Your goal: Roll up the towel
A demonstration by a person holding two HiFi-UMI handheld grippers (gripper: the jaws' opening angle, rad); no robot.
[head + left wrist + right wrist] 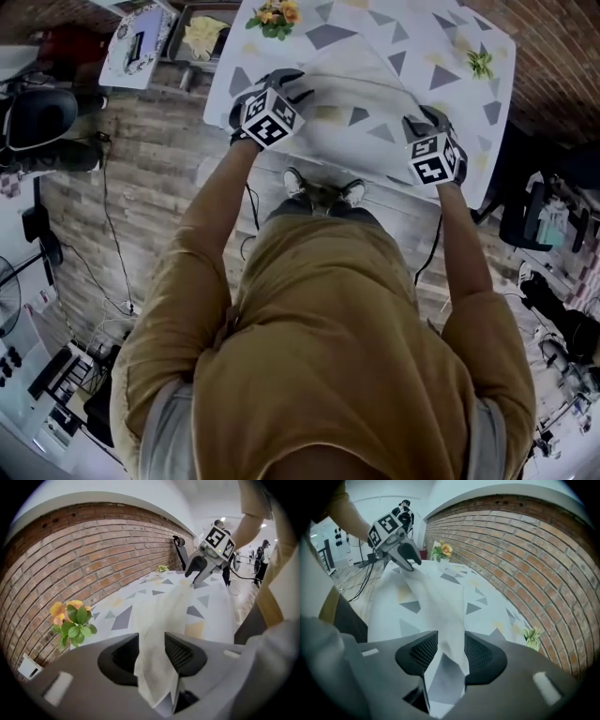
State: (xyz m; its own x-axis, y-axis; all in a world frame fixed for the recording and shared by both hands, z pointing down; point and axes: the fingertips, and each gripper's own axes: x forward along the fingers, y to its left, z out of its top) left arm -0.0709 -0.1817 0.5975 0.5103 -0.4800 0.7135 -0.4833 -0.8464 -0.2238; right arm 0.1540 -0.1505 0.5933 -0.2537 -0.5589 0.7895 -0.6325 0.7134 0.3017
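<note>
A thin white towel [349, 86] lies on the triangle-patterned table [469, 42], and its near edge is lifted and stretched between my two grippers. My left gripper [287, 82] is shut on the towel's near left corner; in the left gripper view the cloth [161, 613] runs out from between the jaws [151, 641] and a loose corner hangs below them. My right gripper [427, 120] is shut on the near right corner, with the towel [436, 597] pinched between its pads [451, 644]. Each gripper shows in the other's view, right [199, 569] and left [405, 555].
Orange flowers [274, 17] stand at the table's far left, a small green plant [480, 62] at its far right. A brick wall [84, 550] runs behind the table. A side table with a tray [202, 33] is at the left, a dark chair [525, 211] at the right.
</note>
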